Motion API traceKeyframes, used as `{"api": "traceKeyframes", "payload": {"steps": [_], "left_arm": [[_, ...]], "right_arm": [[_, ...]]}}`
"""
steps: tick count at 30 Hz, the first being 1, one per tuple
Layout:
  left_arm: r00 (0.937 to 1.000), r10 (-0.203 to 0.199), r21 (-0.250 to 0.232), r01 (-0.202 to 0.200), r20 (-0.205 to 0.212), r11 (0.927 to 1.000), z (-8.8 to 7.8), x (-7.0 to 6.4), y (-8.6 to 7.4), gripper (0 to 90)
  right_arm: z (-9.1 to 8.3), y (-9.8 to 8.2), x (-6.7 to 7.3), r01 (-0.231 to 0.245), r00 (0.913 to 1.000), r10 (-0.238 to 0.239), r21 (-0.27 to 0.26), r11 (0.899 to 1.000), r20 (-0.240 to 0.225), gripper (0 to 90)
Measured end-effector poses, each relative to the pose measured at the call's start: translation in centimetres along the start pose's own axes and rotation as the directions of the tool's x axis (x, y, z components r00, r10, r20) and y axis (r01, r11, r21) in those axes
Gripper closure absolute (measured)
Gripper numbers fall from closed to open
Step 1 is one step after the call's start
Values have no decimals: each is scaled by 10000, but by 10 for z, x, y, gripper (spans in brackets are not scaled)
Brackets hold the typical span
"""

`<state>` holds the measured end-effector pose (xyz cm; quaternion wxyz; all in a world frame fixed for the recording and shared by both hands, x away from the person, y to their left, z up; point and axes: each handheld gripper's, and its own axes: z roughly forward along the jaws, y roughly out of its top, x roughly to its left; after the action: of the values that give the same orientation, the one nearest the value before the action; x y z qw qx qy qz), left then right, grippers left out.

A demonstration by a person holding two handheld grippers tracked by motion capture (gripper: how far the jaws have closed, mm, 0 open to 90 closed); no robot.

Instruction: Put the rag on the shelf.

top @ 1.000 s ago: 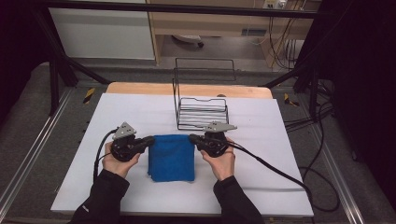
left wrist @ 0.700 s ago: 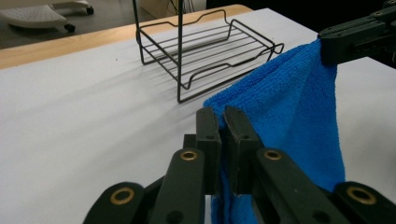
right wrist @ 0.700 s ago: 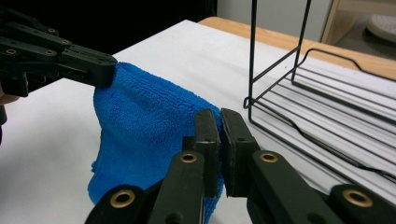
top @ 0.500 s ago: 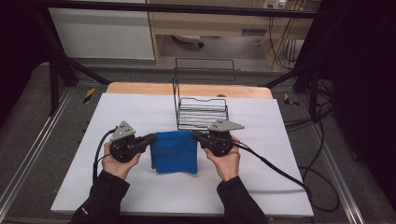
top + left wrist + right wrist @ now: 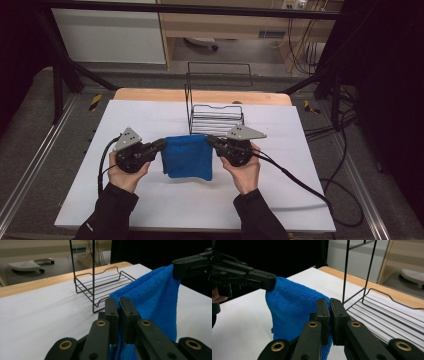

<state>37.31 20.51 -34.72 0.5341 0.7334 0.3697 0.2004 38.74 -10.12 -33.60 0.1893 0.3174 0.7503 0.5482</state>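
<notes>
Cloth: a blue microfibre cloth (image 5: 187, 156) hangs folded between my two grippers, centre of the high view, just in front of the wire rack (image 5: 216, 118).
Left gripper: my left gripper (image 5: 159, 145) has its fingers (image 5: 111, 310) clenched on the cloth's upper left corner; in the left gripper view the blue pile is pinched between them.
Right gripper: my right gripper (image 5: 212, 142) grips the upper right corner, fingers (image 5: 322, 312) pressed together on the fabric.
Weight: I judge it light; it sags in a soft drape with no strain at the corners.
Stiffness: none; limp, it folds wherever unsupported, and the lower edge hangs loose near the white worktop (image 5: 125, 200).
Surface: fluffy terry, likely grippy, not slippery or fragile.
Best hold: the top corners, well apart, pinching through both layers so the top edge stays taut.
</notes>
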Motion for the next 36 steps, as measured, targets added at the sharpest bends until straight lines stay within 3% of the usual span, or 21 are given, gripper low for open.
{"api": "traceKeyframes", "payload": {"steps": [8, 20, 36], "left_arm": [[9999, 125, -423, -124, 17, 9990, 2, -8, 14, 850], [9992, 353, -1029, -333, 172, 9941, 13, -25, 32, 849], [9980, 579, -1821, -523, 257, 9819, 27, -36, 59, 849]], "right_arm": [[-11, 8, -3, 78, 9998, -71, -364, 9993, 180, 868], [-38, 24, -9, 634, 9944, -554, -882, 9941, 901, 868], [-58, 37, -21, 620, 9894, -400, -1570, 9857, 1397, 868]]}}
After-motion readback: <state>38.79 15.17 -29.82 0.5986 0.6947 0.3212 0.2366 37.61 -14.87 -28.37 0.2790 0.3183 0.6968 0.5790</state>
